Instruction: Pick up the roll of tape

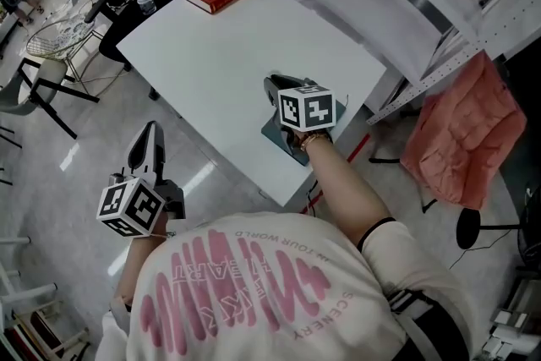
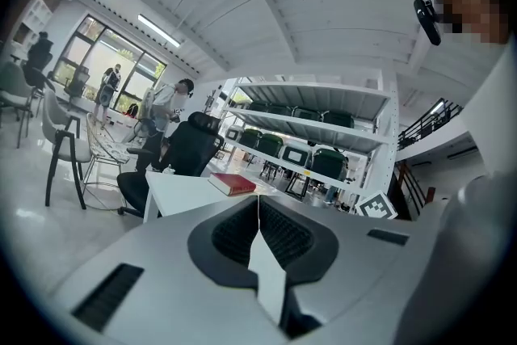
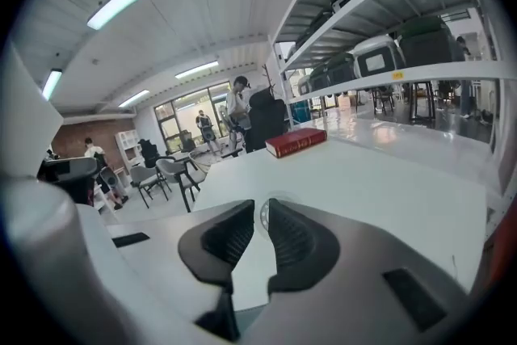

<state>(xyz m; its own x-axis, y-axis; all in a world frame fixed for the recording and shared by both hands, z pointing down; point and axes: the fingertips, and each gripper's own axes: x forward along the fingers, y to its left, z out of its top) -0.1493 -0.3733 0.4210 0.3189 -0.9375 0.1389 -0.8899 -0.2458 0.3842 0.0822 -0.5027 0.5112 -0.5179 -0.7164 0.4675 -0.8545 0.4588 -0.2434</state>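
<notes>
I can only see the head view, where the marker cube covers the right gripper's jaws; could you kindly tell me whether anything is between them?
Observer: Yes. In the right gripper view, a clear roll of tape stands between the jaws of the right gripper, and they appear to be closed on it.
Operator: Thank you. From above I cannot judge the other one; is it open?
Observer: No. The left gripper view shows the left gripper with its jaws together and nothing between them.
</notes>
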